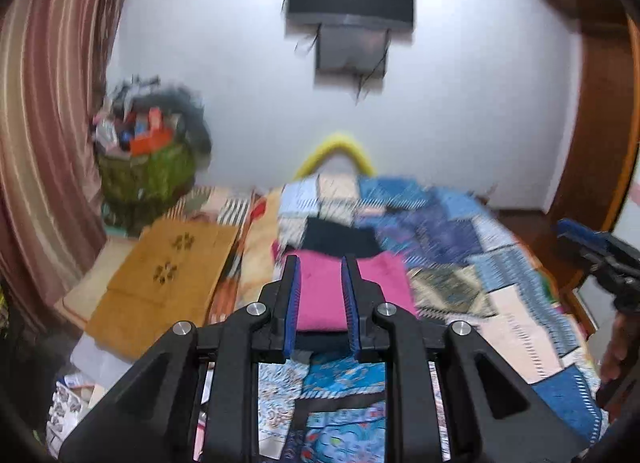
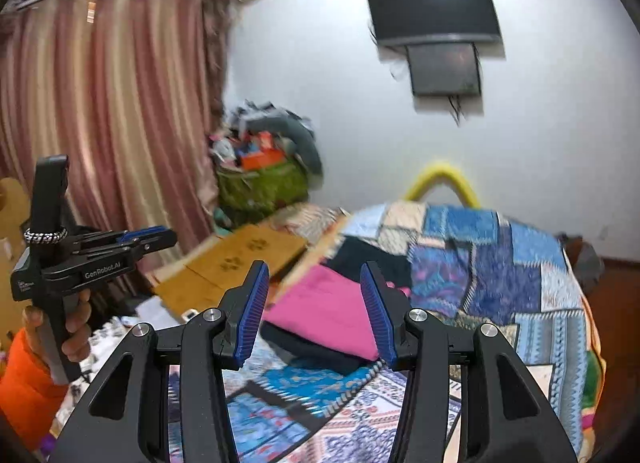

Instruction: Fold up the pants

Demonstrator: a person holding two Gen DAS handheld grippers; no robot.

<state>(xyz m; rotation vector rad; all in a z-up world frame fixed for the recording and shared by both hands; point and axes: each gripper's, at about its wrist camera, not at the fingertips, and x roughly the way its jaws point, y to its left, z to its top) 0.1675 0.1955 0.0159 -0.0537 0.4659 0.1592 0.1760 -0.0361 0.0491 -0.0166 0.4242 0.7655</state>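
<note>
On patchwork quilt (image 2: 500,263): folded pink pants (image 2: 324,311), soft rectangular stack.

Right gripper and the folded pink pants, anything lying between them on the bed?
Nothing lies there: the right wrist view shows only patchwork quilt between the right gripper and the pink pants.

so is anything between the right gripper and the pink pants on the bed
Nothing visible. The right gripper hangs open above the quilt, with the folded pink pants straight ahead between its fingers, lying on a dark garment.
</note>
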